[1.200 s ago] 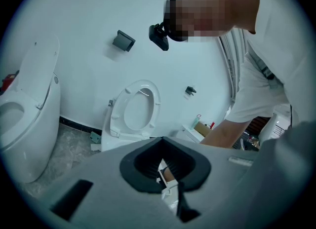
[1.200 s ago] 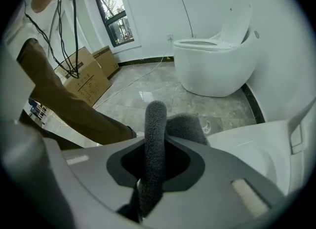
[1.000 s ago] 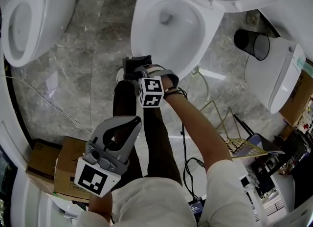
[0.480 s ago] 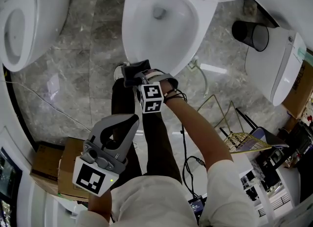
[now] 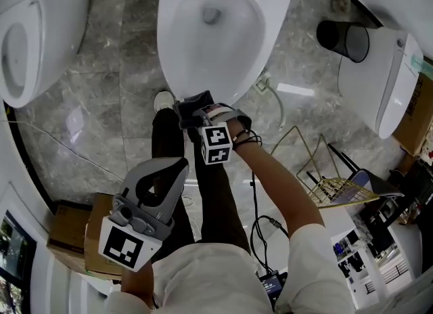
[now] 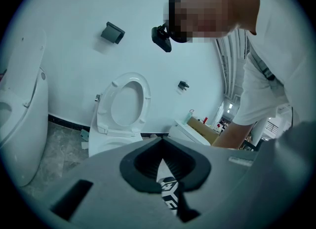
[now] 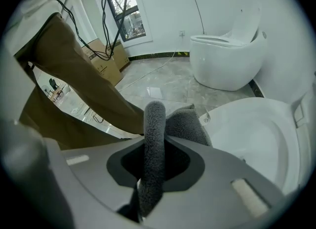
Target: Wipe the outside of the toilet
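Grey marble floor (image 5: 128, 49) is shown carrying the toilet (image 5: 210, 28), in whose open bowl only the drain is seen. A black bin (image 5: 344, 40) is set to one side, its inside too dark to read. The right tool (image 5: 191, 111) is clamped on a folded grey cloth (image 7: 154, 144), held just beside the bowl's front outer rim. The left tool (image 5: 181, 165) is held well back, jaws together on nothing.

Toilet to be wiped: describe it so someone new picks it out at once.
On the grey marble floor stand three white toilets. Take the middle toilet, at the head view's top centre, left of the black bin. Only it has the right gripper holding a grey cloth at its front rim.
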